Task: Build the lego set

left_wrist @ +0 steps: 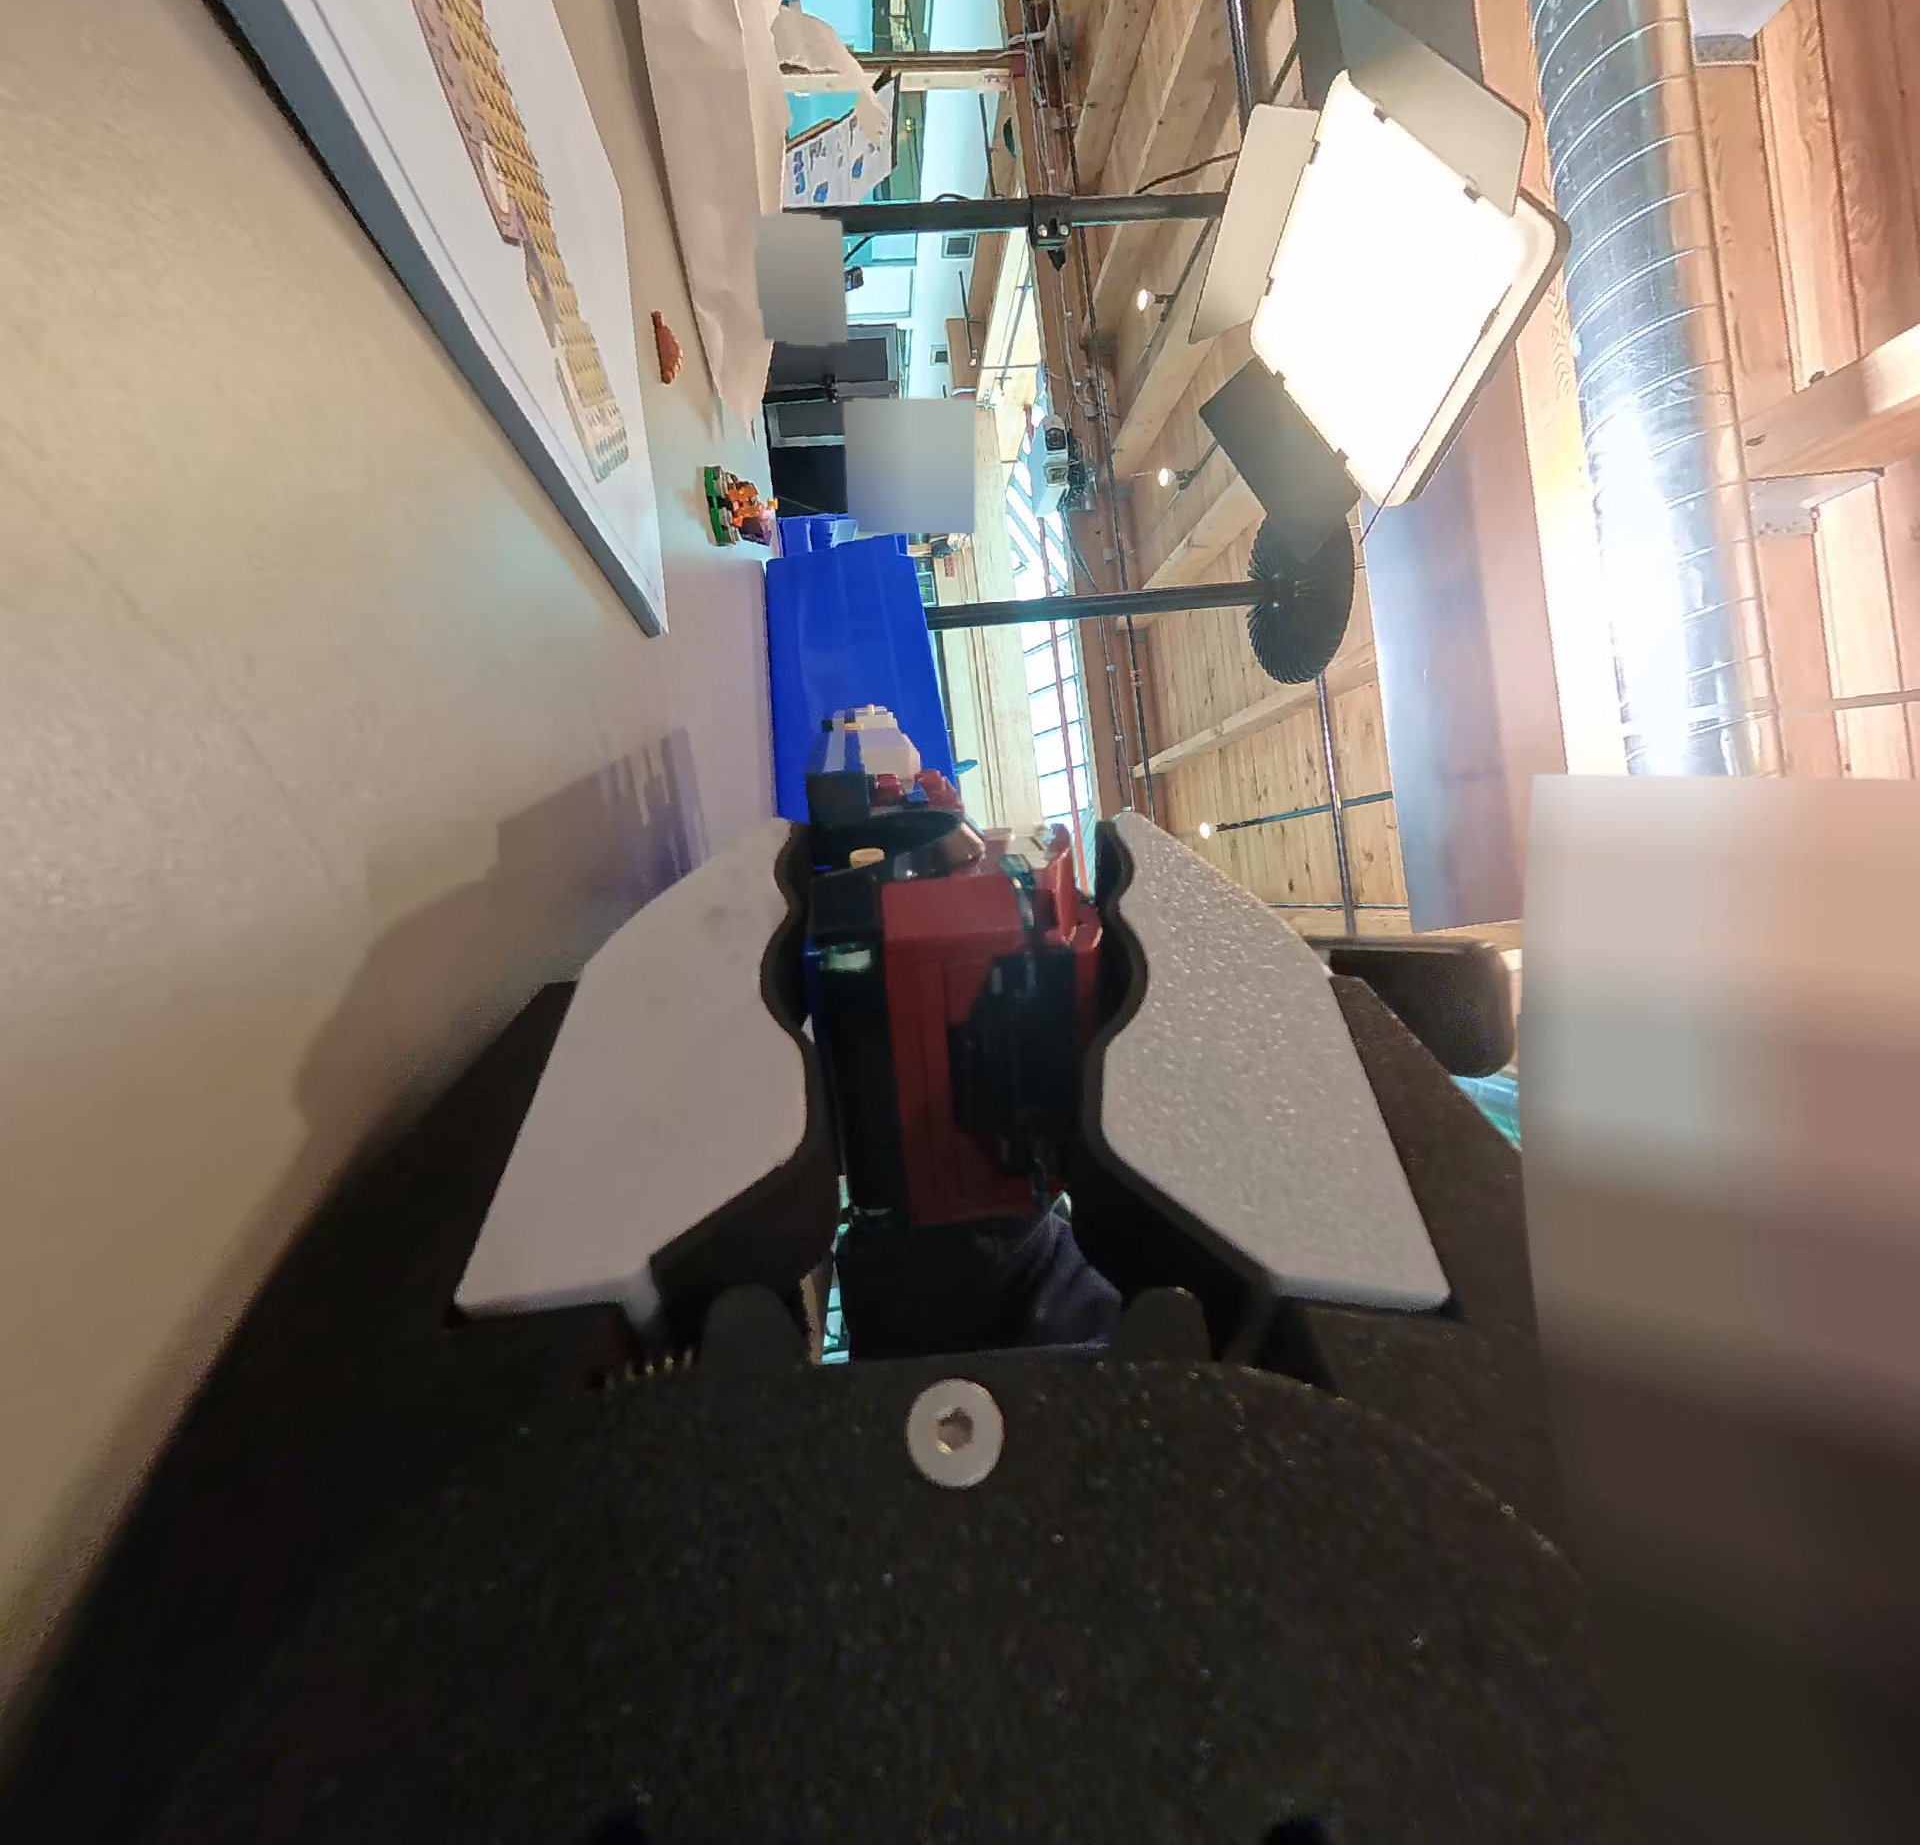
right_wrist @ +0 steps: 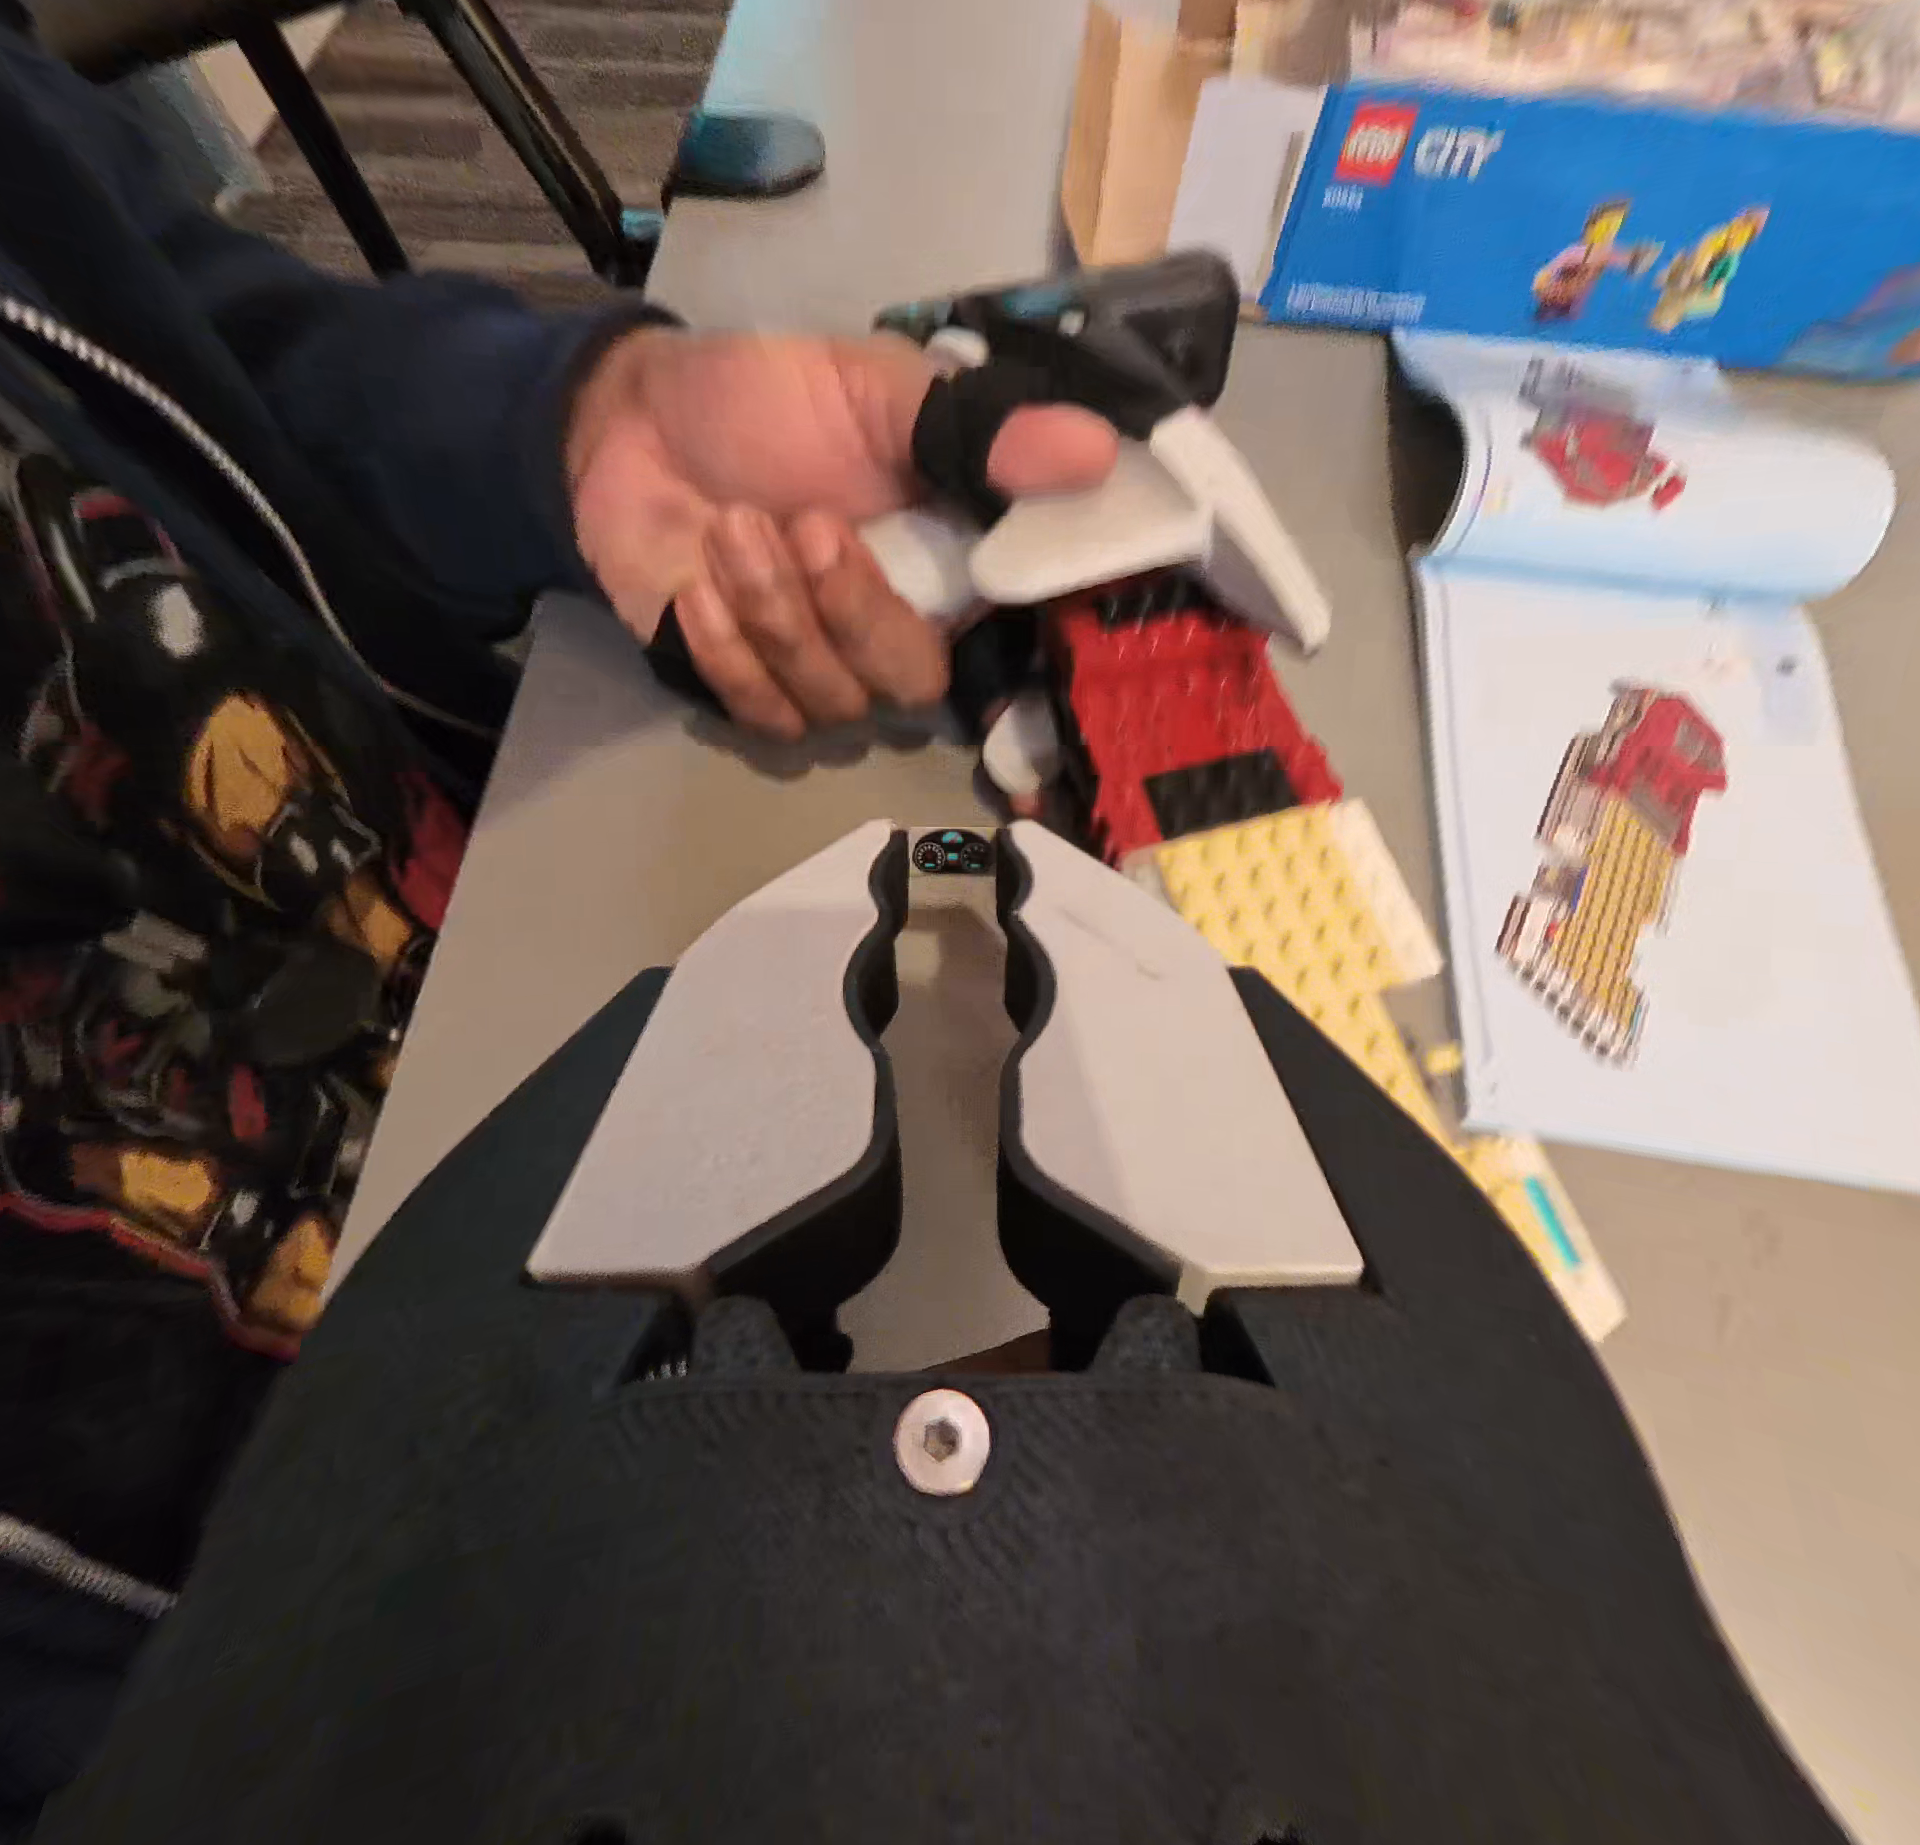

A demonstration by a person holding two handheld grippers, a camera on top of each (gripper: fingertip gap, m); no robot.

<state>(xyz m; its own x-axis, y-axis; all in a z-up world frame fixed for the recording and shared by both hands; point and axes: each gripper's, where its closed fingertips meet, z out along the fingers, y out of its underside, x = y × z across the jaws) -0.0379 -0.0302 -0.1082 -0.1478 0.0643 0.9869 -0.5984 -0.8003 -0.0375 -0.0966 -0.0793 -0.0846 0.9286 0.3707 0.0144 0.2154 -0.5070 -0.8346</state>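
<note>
Left gripper (left_wrist: pixel 951 860), centre of its frame, fingers clamped on a red and black brick truck (left_wrist: pixel 966 1026), pads pressing both sides. Right gripper (right_wrist: pixel 951 850), centre frame, pinching a small grey printed tile (right_wrist: pixel 951 853) at its fingertips above the grey table (right_wrist: pixel 623 860). Instruction booklet (right_wrist: pixel 1662 860) right, blue box (right_wrist: pixel 1610 226) upper right.

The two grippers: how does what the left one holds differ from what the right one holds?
The left gripper clamps a large red and black brick-built vehicle; the right gripper pinches one small grey tile with printed dials. The vehicle fills widely spread fingers; the tile sits only at the tips of nearly closed ones. The vehicle has many pieces, the tile is one. Both are toy brick parts.
</note>
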